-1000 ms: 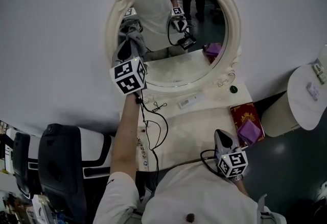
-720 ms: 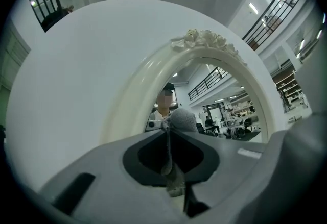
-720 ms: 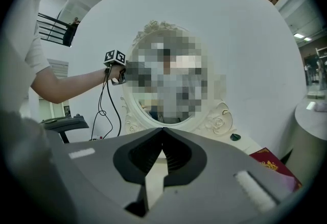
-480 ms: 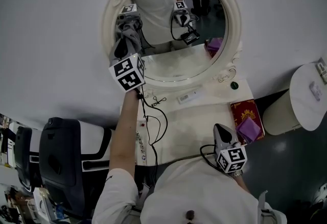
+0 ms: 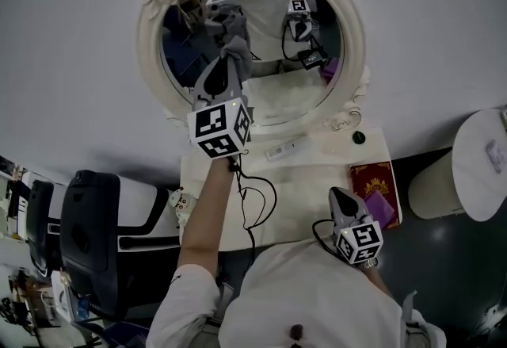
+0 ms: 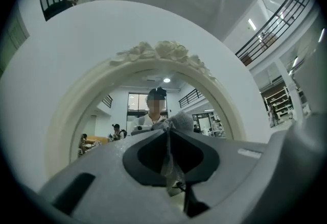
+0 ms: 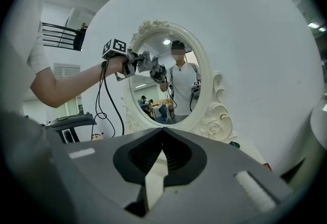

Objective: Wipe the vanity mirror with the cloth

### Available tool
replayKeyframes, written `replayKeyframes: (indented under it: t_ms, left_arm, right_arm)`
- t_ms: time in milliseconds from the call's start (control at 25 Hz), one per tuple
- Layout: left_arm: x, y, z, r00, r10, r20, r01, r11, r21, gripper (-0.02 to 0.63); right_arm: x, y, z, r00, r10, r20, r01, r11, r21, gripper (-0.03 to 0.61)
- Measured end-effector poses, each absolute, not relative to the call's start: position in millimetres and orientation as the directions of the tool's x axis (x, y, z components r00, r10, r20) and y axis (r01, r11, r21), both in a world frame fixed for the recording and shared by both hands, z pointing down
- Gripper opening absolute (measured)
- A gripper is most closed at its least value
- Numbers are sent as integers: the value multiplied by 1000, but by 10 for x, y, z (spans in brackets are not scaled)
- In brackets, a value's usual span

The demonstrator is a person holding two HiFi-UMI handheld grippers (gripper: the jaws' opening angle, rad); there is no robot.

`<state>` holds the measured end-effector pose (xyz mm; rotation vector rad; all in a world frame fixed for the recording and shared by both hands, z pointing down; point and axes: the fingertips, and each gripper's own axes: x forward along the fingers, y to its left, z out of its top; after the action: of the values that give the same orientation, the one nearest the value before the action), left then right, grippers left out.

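The grey cloth (image 5: 235,49) is pinched between the shut jaws of the left hand-held gripper (image 5: 230,61) and pressed to the upper middle of the oval vanity mirror (image 5: 265,93). The mirror stands at the tabletop's (image 5: 309,180) back edge. The right hand-held gripper (image 5: 339,197) hangs by the front right corner, jaws together.

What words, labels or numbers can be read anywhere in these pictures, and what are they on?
No text is legible in any view.
Red box on the vanity top: gold print, too small to read.
Slim white item below the mirror: markings too blurred to read.
Cubes on the left gripper and right gripper: black-and-white square patterns only, no letters.
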<state>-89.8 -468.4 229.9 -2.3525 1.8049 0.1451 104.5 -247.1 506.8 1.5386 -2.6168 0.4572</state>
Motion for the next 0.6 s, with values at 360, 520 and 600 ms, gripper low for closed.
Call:
replayKeyframes:
  t_ms: [360,520,600]
  left_arm:
    - [573,-4849,2788,369,-916,-158,-926,-377,23,23]
    - [1048,-4949,2785,361,-918,-163,-928,-371,33,23]
    - [1179,-5012,2796,344,-926,-158,-935,-353,32,23]
  right_arm:
    - [1888,-2518,5151,-458,-863,213,-884,417,-212,8]
    - [2254,-2531,5137,-407,-888,212,-907,367,-205,8]
    - [2391,-2529,5133,-386,-898,213,-916,345,-203,8]
